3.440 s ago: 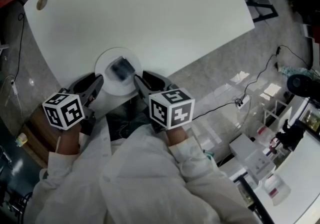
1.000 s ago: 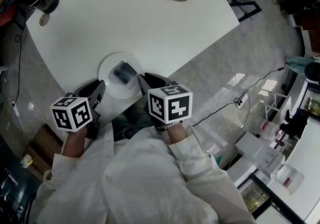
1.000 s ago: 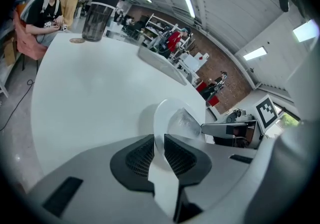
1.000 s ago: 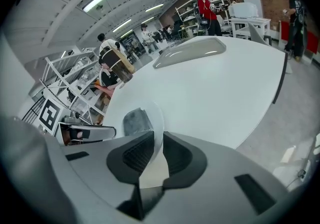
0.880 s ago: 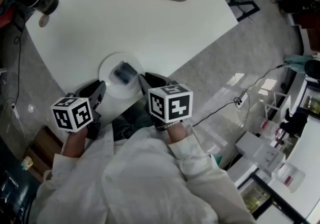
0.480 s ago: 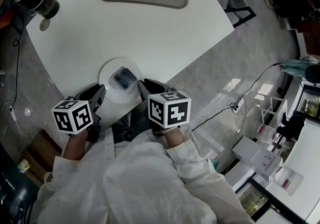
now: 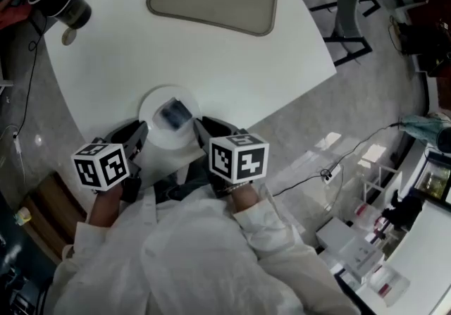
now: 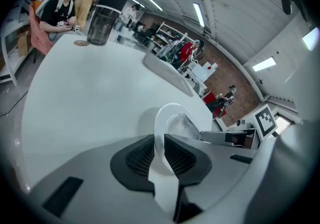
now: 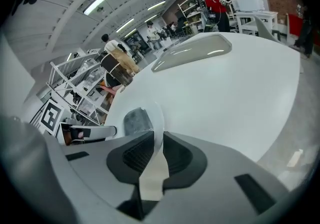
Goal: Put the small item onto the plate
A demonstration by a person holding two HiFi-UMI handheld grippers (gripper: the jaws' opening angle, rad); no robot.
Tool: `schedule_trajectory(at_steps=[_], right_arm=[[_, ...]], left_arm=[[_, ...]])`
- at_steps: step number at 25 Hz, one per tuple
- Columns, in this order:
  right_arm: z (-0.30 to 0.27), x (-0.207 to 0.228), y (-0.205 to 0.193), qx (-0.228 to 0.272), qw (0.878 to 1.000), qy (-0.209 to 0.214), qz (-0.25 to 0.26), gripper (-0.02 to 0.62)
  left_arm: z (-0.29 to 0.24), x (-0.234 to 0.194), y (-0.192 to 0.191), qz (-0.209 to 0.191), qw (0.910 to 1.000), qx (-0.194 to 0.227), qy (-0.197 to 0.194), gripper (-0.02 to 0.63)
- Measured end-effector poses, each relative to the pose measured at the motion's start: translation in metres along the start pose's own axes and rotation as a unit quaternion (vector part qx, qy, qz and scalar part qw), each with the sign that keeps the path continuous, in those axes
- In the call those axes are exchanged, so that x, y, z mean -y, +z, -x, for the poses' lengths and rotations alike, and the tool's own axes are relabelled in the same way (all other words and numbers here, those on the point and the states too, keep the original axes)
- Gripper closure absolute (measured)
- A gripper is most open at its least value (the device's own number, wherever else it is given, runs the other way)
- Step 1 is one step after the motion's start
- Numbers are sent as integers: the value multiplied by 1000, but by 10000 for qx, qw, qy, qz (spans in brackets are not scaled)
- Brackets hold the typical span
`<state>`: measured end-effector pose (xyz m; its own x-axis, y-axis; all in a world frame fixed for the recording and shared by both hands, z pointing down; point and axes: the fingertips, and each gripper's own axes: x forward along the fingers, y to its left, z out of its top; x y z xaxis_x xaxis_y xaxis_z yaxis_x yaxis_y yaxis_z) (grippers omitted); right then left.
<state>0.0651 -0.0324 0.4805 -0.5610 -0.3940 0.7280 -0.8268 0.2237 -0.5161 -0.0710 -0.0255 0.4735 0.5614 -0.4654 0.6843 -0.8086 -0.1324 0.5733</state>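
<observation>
I get bright, even light from ceiling strips (image 8: 199,15) far overhead in both gripper views. The white tabletop (image 7: 211,53) washes pale, with a faint soft shadow beside the plate (image 7: 146,110). Glare patches gleam on the floor (image 7: 331,141) at right. The fisheye corners go black and the edges bend; the head view is slightly soft.

A white table (image 7: 211,60) stands on grey speckled floor (image 7: 338,116) under ceiling strip lights (image 8: 199,15).
</observation>
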Motion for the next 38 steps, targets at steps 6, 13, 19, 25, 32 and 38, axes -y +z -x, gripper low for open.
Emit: schedule_trajectory(at_steps=[6, 13, 19, 25, 32, 38], right_arm=[[-13, 37, 56, -98, 9996, 163, 206, 532], [-16, 63, 100, -130, 9991, 232, 344, 532], [-21, 85, 132, -186, 9987, 269, 384, 532], [-27, 105, 160, -308, 9973, 355, 567, 532], [-33, 129, 200, -355, 9967, 411, 609, 532], [-42, 143, 235, -417, 9958, 513, 634, 532]], left_arm=[[-43, 10, 37, 235, 9995, 153, 154, 540], [-70, 26, 69, 95, 9997, 212, 85, 540], [-100, 33, 99, 285, 9990, 347, 53, 540], [-123, 40, 127, 399, 9978, 533, 52, 540], [-147, 54, 167, 465, 9957, 791, 133, 540], [-166, 58, 204, 480, 9943, 932, 198, 540]])
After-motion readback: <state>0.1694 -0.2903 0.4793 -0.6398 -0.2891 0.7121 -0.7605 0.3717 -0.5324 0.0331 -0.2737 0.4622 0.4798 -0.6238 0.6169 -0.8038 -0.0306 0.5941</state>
